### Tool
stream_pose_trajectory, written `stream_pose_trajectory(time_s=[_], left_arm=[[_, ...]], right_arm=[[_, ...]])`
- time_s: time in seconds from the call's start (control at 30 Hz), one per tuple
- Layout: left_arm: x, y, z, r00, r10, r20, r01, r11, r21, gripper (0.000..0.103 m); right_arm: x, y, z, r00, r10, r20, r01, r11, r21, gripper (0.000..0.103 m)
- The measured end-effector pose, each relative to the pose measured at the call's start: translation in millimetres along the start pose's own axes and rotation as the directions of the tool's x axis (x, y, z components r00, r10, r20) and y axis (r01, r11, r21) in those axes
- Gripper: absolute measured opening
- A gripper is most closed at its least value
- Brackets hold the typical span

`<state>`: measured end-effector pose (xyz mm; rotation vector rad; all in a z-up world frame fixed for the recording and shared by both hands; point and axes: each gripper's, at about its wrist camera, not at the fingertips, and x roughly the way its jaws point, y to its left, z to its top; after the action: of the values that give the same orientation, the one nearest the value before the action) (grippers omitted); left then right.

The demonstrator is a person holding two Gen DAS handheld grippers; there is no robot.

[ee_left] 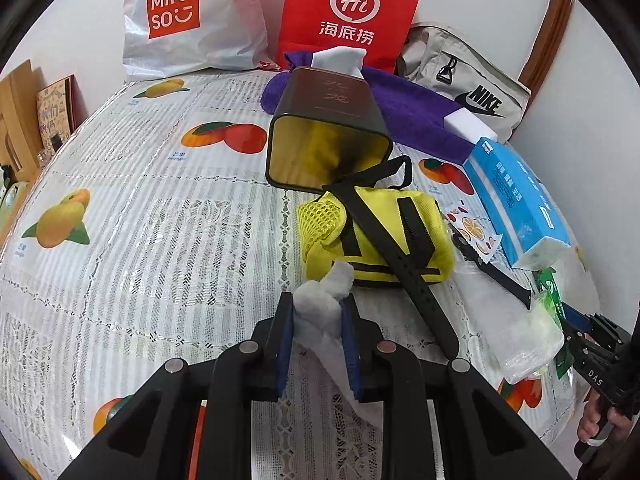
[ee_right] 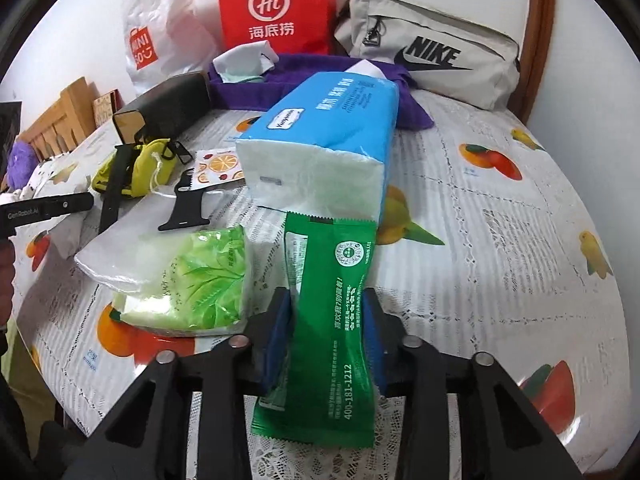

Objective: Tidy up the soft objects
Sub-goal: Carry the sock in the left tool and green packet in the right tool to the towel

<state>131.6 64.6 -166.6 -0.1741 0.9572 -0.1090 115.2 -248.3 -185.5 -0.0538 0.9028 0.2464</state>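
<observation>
Pinched between the left gripper's (ee_left: 318, 300) nearly closed blue pads, a crumpled white tissue (ee_left: 320, 292) hangs near the table's (ee_left: 160, 240) front edge. The right gripper (ee_right: 326, 312), likewise narrowed, clamps a green sachet (ee_right: 332, 320) by the right front edge, its tip apparently touching the blue tissue pack (ee_right: 320, 148). A yellow pouch (ee_left: 376, 232) lies mid-table.

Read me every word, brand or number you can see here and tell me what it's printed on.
"MINISO": white plastic bag
"Hi 海底捞": red paper bag
"NIKE": beige pouch
"400-181-1212": green packet
"CenRobot.AI": left gripper
"DAS": right gripper
Blue tissue pack and dark tin: print too blurred.
</observation>
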Motion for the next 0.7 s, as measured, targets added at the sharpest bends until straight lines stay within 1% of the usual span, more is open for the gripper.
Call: stream_pose_trajectory(time_s=[0.1,0.2,0.43,0.6,0.7], left_arm=[[-4.3,2.8,1.4,1.0,-0.016,-0.004,0.016,1.0,-0.02,0.021],[-14.5,4.4,5.0,1.0,-0.017,0.012,0.017,0.999,-0.028,0.021],[-40.3,7.4,21.4,0.998,-0.023,0.057,0.026,0.999,-0.047,0.021],[-49.7,9.6,36.6,0.996,-0.032,0.079,0.037,0.997,-0.066,0.021],[-51.8,9.1,48.9,0.996,-0.032,0.089,0.039,0.997,-0.07,0.021]], right_arm=[[-5.0,-6.8,0.0,0.999,0.033,-0.011,-0.033,0.999,0.033,0.026],[-16.9,-10.7,2.3,0.998,0.062,-0.004,-0.062,0.996,0.057,0.026],[-43.2,-1.4,17.6,0.994,0.1,0.034,-0.1,0.995,0.022,0.026],[-55.8,4.1,35.0,0.989,0.141,0.053,-0.142,0.99,0.011,0.026],[-63.2,6.8,48.3,0.986,0.148,0.082,-0.148,0.989,0.0,0.026]])
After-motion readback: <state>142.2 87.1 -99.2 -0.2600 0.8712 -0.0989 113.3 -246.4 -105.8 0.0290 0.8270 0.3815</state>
